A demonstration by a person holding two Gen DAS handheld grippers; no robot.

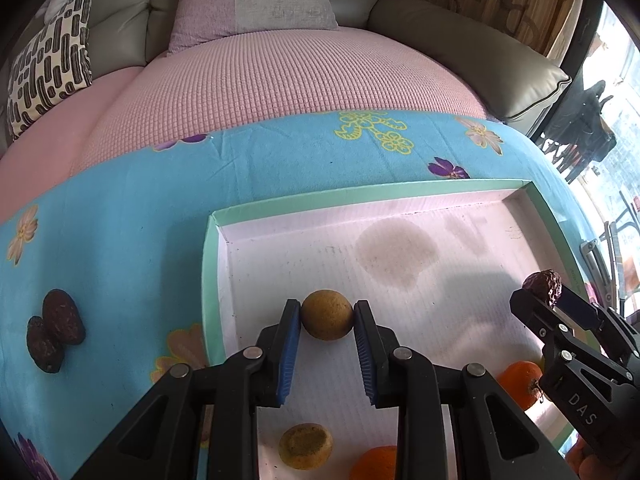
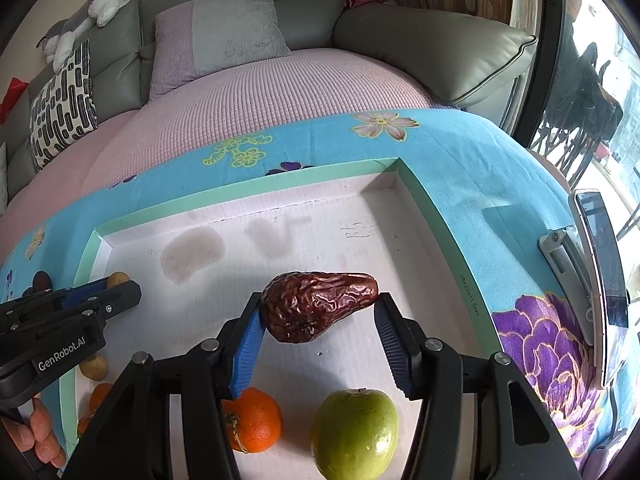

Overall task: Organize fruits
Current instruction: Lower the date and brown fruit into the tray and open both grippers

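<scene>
Your left hand-held gripper (image 1: 327, 318) is clenched on a small round yellow-brown fruit (image 1: 327, 314), its blue pads pressing both sides, just above the white floor of the tray (image 1: 212, 280). Your right hand-held gripper (image 2: 320, 312) grasps a wrinkled dark date (image 2: 316, 306) lying crosswise between the fingers; the left pad plainly touches it, while the contact at the narrow right tip is hard to make out.

Below the left gripper, a second yellow-brown fruit (image 1: 306, 446) lies in the tray, and an orange (image 1: 376, 464) beside it is cut off by the picture's lower edge. Another orange (image 1: 520, 384) is partly hidden behind the right gripper's body. From the right wrist view, a green apple (image 2: 354, 432) sits near the bottom, partly covered by the gripper arm, next to an orange (image 2: 252, 420).

Outside the tray, two dark dates (image 1: 56, 330) rest touching each other on the blue flowered cloth (image 1: 120, 208). Your fingers (image 2: 40, 436) show at the lower left corner, mostly cropped. A phone on a stand (image 2: 600, 280) stands at the right, its screen too dark to read. Behind lies a sofa (image 2: 440, 40) with cushions.
</scene>
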